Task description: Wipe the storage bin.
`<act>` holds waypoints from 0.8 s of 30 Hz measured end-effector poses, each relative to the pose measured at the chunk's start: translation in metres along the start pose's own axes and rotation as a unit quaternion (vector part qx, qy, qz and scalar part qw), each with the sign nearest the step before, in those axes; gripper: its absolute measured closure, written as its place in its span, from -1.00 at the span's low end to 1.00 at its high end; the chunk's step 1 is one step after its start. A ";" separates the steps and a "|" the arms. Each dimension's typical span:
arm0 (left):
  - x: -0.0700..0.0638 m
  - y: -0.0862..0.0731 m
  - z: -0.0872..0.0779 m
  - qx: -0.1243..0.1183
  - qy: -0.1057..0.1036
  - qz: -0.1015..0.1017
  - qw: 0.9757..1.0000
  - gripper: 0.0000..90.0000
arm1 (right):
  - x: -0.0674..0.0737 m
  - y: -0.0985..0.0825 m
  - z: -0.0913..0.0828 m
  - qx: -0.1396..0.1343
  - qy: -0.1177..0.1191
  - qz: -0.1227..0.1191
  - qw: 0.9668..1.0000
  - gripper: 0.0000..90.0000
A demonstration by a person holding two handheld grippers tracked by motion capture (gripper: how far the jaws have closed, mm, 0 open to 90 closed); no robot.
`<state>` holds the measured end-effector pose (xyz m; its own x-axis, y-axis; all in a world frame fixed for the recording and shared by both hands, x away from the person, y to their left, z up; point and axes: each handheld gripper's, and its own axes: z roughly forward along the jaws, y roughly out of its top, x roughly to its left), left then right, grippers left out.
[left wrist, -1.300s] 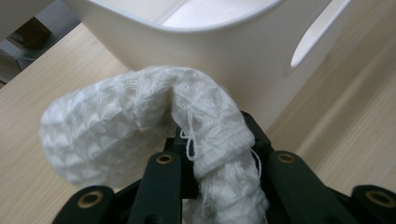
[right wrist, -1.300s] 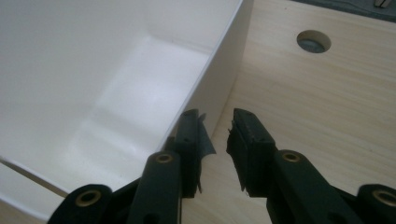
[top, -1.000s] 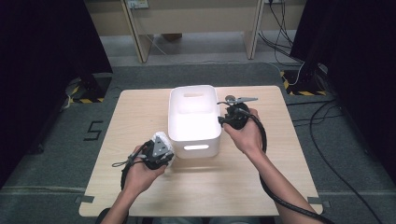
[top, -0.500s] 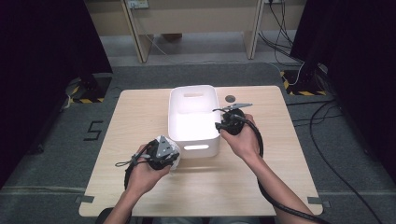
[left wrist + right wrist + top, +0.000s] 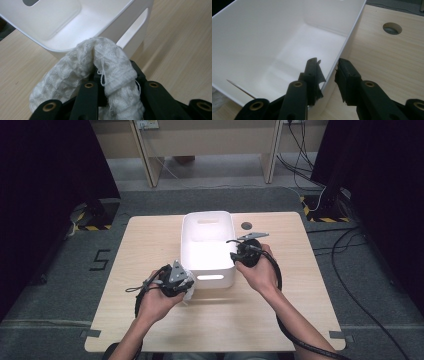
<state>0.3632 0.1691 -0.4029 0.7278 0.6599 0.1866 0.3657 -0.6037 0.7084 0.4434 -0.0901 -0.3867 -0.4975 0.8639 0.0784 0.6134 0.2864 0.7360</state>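
Note:
A white plastic bin stands in the middle of the wooden table. My left gripper is at the bin's near left corner, shut on a white knitted cloth. In the left gripper view the cloth bulges over the jaws of the left gripper, with the bin just ahead. My right gripper is at the bin's right wall. The jaws of the right gripper straddle that wall, one inside and one outside. They have just been closing, and a gap still shows beside the rim.
A round cable hole is in the tabletop behind the right gripper. A black cable trails from each gripper toward the person. Dark curtains stand to either side, and wooden furniture legs are on the floor beyond the table.
The right gripper has edged slightly nearer along the bin's right rim. The left gripper with the cloth has crept a little toward the bin.

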 end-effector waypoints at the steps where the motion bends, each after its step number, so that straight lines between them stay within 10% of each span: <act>1: 0.000 0.000 0.000 0.001 -0.001 0.000 1.000 0.64 | 0.000 0.000 0.000 0.000 0.000 0.000 1.000 0.58; 24: 0.000 -0.006 0.017 0.024 -0.002 0.007 1.000 0.65 | 0.001 0.001 0.000 0.003 -0.001 -0.007 1.000 0.58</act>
<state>0.3708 0.1647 -0.4187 0.7352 0.6493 0.1945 0.3828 -0.6345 0.6715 0.4436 -0.0891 -0.3859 -0.5050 0.8606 0.0661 0.6098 0.3016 0.7329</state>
